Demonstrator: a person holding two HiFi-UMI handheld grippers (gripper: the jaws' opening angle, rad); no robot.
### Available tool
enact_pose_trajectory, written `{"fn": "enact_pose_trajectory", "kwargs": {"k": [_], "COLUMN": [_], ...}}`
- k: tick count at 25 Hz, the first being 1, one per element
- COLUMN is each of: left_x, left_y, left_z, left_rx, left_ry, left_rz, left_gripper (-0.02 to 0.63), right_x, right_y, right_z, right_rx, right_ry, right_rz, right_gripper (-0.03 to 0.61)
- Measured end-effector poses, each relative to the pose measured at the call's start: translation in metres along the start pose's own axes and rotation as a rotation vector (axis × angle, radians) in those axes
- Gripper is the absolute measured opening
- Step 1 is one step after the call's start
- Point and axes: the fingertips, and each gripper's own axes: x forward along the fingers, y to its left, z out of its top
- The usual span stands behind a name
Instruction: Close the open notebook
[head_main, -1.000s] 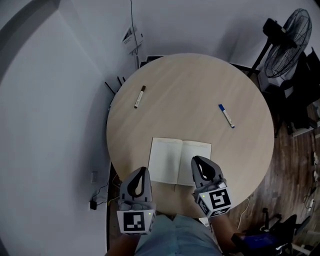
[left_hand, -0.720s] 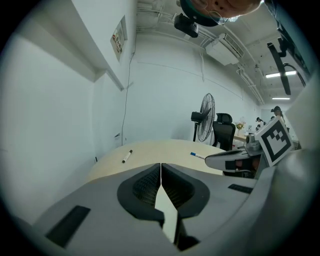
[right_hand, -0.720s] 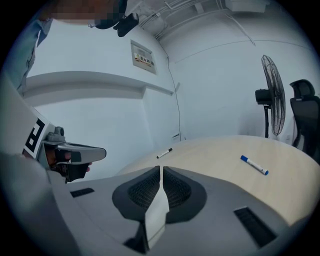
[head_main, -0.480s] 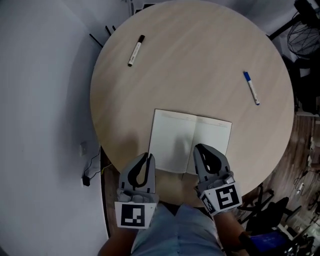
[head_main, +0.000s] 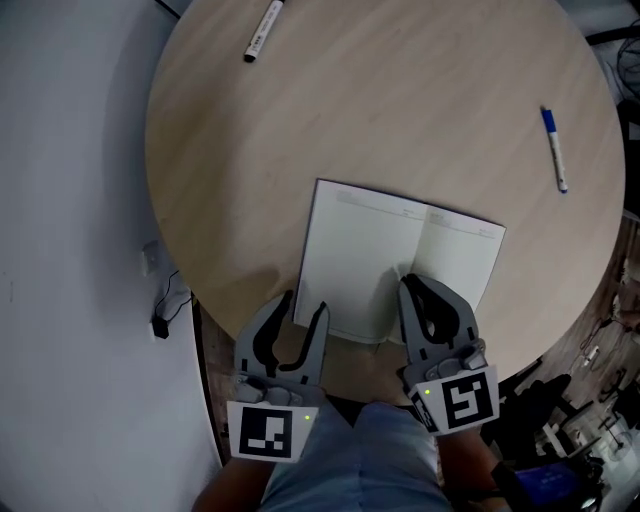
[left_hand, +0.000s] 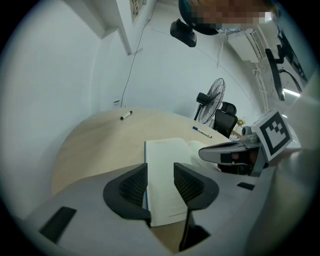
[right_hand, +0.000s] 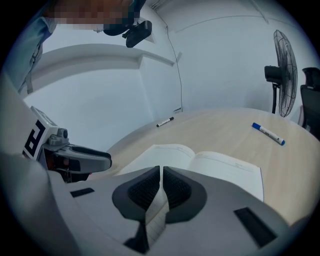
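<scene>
**Two claws low at the near edge of the open notebook**

The notebook (head_main: 370, 250) lies open and flat on the round wooden table (head_main: 400, 90), toward the table's 6 o'clock edge, the side nearest the person. Both pale pages face up, and the sheets hump a little beside the spine. In the left gripper view a thin blue cover edge runs along its left side.

The left claw (head_main: 303, 304) is at the notebook's 7 o'clock corner. Its jaws have just been opening and now stand partly apart. The left gripper view shows the near corner of the left page through the gap, but the pads press on nothing. Whether the tips touch the paper cannot be told.

The right claw (head_main: 411, 290) is at the notebook's 6 o'clock, just right of the spine, over the near edge of the right page. Its jaws are closed together with nothing pinched between the pads. Only the ruled page below shows through the slit behind them.

A white marker with a black cap (head_main: 260, 32) lies at 11 o'clock from the notebook, and a blue marker (head_main: 554, 150) lies at 2 o'clock. Both are well apart from it. A standing fan (right_hand: 283, 75) is beyond the table.
</scene>
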Motion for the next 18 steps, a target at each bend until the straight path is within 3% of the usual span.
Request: {"fn": "enact_pose_trajectory", "kwargs": {"k": [6, 11, 18], "left_x": [0.012, 0.023, 0.035], "left_y": [0.006, 0.007, 0.01], "left_z": [-0.014, -0.024, -0.03], "left_rx": [-0.018, -0.021, -0.062], "left_ry": [0.043, 0.089, 0.124], "left_rz": [-0.012, -0.036, -0.037], "left_gripper": [0.221, 0.267, 0.281], "right_x": [0.02, 0.026, 0.026], "right_y": [0.005, 0.004, 0.005], "right_z": [-0.02, -0.022, -0.022], "right_rx": [-0.064, -0.036, -0.014], "right_ry": [0.121, 0.143, 0.139], "right_rz": [0.013, 0.035, 0.053], "right_gripper": [0.05, 0.051, 0.051]}}
